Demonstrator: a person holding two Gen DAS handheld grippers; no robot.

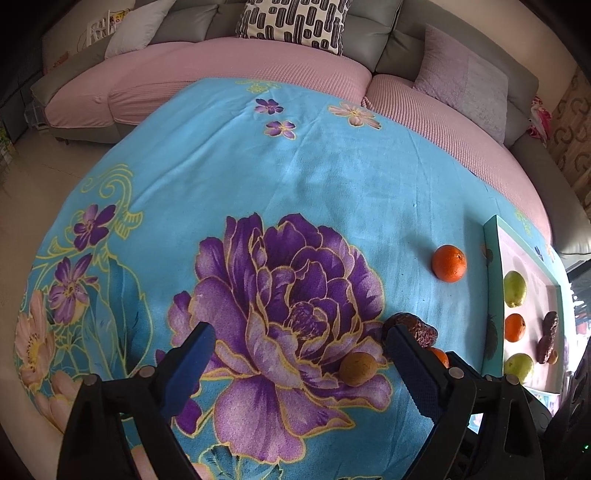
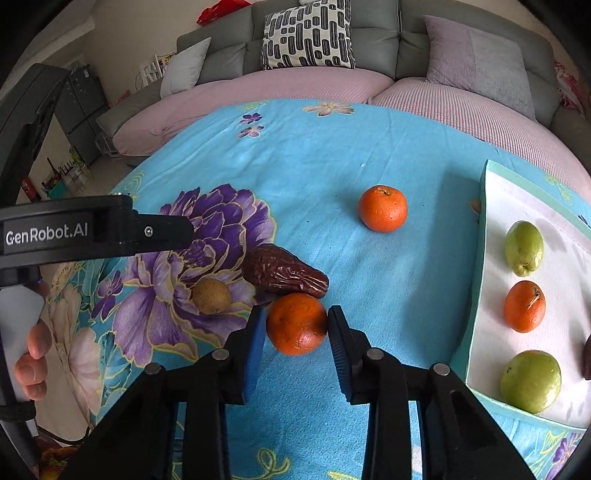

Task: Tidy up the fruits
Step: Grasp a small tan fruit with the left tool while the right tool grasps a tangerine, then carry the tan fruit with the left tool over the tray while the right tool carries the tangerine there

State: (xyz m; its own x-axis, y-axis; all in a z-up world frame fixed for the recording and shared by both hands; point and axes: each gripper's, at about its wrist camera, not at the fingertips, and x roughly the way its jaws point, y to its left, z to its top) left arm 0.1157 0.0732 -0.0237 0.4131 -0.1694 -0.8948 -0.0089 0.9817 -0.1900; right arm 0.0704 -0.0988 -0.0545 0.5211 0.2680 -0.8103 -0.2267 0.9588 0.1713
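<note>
My right gripper [image 2: 296, 319] is shut on an orange [image 2: 296, 325], its pads touching both sides, just over the blue floral cloth [image 2: 314, 155]. A brown date [image 2: 284, 275] and a small tan round fruit [image 2: 211, 295] lie just beyond it. A second orange [image 2: 383, 208] lies farther off. My left gripper [image 1: 299, 341] is open and empty above the cloth, with the tan fruit [image 1: 358, 368] and the date [image 1: 419, 326] near its right finger. The tray [image 2: 476, 273] at the right holds two green fruits [image 2: 523, 247], an orange [image 2: 524, 305] and dates.
The cloth covers a table in front of a grey sofa with pink covers [image 2: 280, 85] and cushions [image 2: 308, 35]. The left gripper's body [image 2: 66, 229] and the person's hand [image 2: 31, 354] show at the left of the right wrist view.
</note>
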